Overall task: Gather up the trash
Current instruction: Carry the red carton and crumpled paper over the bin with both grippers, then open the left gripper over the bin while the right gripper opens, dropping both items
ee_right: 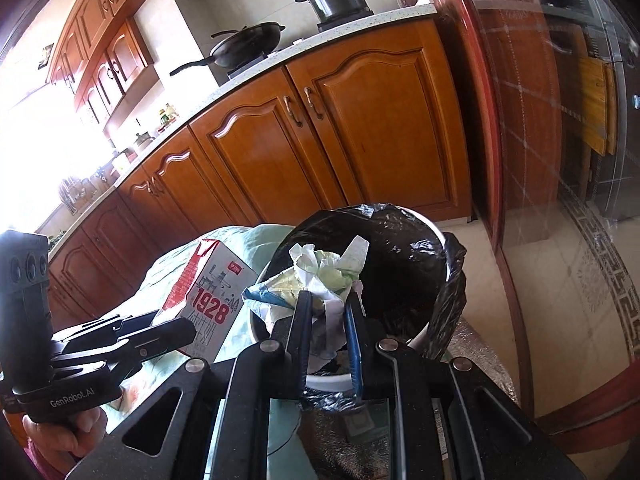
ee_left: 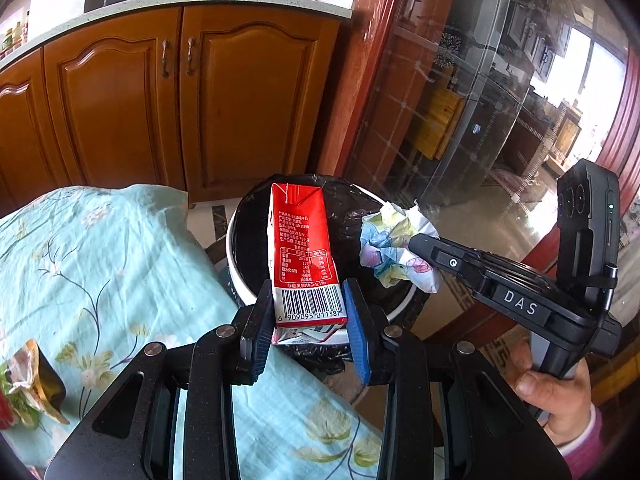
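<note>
Both jaws grip trash over the bin [ee_left: 240, 280] off the counter's edge: left gripper [ee_left: 308, 320] the upright carton [ee_left: 302, 248], right gripper [ee_right: 328, 320] crumpled paper [ee_right: 320, 276].

The worktop [ee_left: 120, 248], draped in a pale aqua cloth printed with flowers and twigs, bore a crumpled, opened foil snack packet [ee_left: 30, 388] near its left edge. A white, black-bag-lined bin [ee_left: 240, 276] stood just beside its far corner on the tiled floor [ee_right: 540, 280].

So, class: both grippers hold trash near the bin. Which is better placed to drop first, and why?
Probably the right gripper: its crumpled paper hangs over the bin opening, while the left gripper's milk carton sits at the near rim.
</note>
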Motion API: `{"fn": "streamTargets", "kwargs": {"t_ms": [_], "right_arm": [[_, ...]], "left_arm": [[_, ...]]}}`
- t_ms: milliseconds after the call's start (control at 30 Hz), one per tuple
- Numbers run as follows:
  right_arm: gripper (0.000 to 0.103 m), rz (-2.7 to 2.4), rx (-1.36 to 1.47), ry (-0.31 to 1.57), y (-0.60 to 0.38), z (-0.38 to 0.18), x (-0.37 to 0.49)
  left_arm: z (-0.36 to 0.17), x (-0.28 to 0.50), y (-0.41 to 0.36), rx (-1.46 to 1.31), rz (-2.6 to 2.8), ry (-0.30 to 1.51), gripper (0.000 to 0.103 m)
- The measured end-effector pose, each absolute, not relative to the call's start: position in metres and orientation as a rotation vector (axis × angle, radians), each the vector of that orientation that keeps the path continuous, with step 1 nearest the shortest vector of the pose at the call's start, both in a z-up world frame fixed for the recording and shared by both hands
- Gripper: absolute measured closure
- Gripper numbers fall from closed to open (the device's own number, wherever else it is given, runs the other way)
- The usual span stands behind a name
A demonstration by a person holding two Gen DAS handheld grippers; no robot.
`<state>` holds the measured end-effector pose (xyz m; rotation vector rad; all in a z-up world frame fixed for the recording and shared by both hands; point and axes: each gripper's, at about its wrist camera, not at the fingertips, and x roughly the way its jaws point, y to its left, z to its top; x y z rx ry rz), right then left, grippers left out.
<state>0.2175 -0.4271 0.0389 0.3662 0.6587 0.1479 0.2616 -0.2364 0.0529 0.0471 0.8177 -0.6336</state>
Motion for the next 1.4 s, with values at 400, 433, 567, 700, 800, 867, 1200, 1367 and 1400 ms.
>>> {"fn": "streamTargets", "kwargs": {"t_ms": [400,433,567,700,800,867,1200,1367,1400], "right_arm": [[0.087,0.108,0.337,0.715,-0.440,0.031,0.249],[0.087,0.105,0.335,0.720,-0.441,0.030,0.251],[0.087,0.099,0.324,0.736,-0.443,0.027,0.257],[0.087,0.096,0.319,0.750,-0.445,0.023,0.262],[0.087,0.095,0.317,0.759,-0.446,0.021,0.266],[0.087,0.094,0.316,0.763,-0.446,0.020,0.268],[0.077,0.093,0.330,0.778,-0.448,0.018,0.274],[0.054,0.097,0.352,0.749,-0.449,0.021,0.266],[0.054,0.094,0.356,0.742,-0.449,0.022,0.264]], "left_arm": [[0.044,0.287,-0.265,0.109,-0.635,0.849,0.072],[0.041,0.289,-0.267,0.112,-0.634,0.856,0.072],[0.034,0.295,-0.272,0.112,-0.636,0.885,0.072],[0.029,0.298,-0.273,0.115,-0.635,0.907,0.072],[0.026,0.299,-0.273,0.111,-0.636,0.920,0.072],[0.025,0.301,-0.275,0.110,-0.635,0.925,0.072],[0.019,0.307,-0.278,0.101,-0.640,0.968,0.065],[0.023,0.296,-0.260,0.056,-0.624,0.941,0.053],[0.024,0.292,-0.254,0.039,-0.618,0.933,0.053]]}}
